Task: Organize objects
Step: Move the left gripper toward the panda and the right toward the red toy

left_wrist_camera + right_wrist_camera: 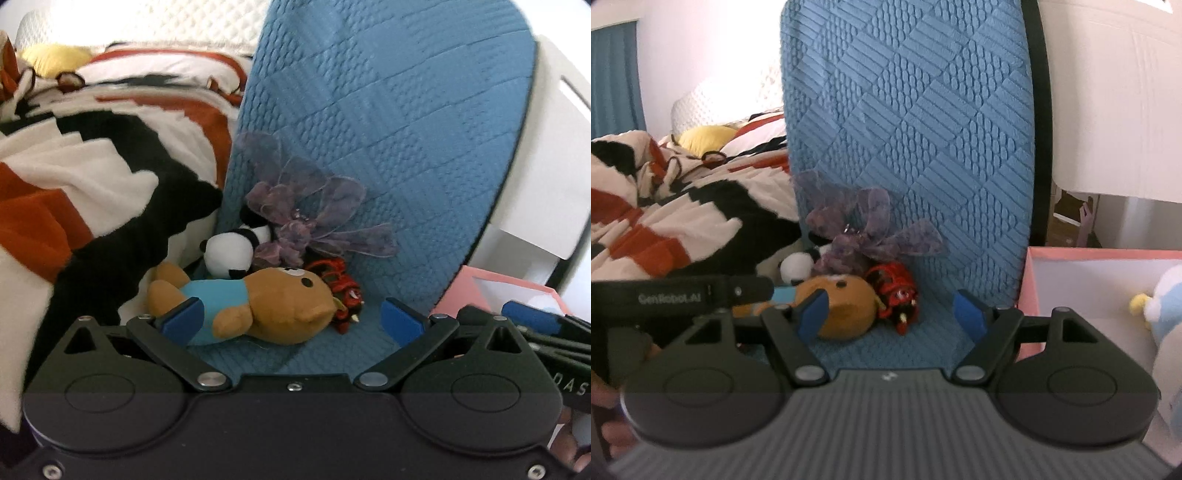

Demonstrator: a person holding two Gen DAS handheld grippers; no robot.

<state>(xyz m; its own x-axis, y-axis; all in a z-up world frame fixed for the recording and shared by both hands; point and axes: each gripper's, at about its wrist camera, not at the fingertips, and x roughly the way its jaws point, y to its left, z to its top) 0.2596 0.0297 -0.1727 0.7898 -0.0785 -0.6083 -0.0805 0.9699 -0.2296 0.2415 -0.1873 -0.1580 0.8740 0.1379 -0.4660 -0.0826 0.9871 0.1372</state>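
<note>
The left gripper (291,319) has its jaws spread wide and gripping nothing; the brown bear (255,308) lies between and just beyond the blue pads, one pad in front of its teal shirt, though whether it touches the plush I cannot tell. The right gripper (892,317) also stands open and empty, the red tasselled toy (897,291) ahead of its gap and the bear's head by its left pad. Behind these lie a panda plush (231,253) and a purple gauze bow (306,218), all heaped on the blue textured mat (388,129) against a patterned blanket (92,166). To the right sits a pink box (1071,291) already holding a pale blue plush (1167,299). This looks like the approach to a pick: next, close on one toy, likely the bear, and carry it to the box.
</note>
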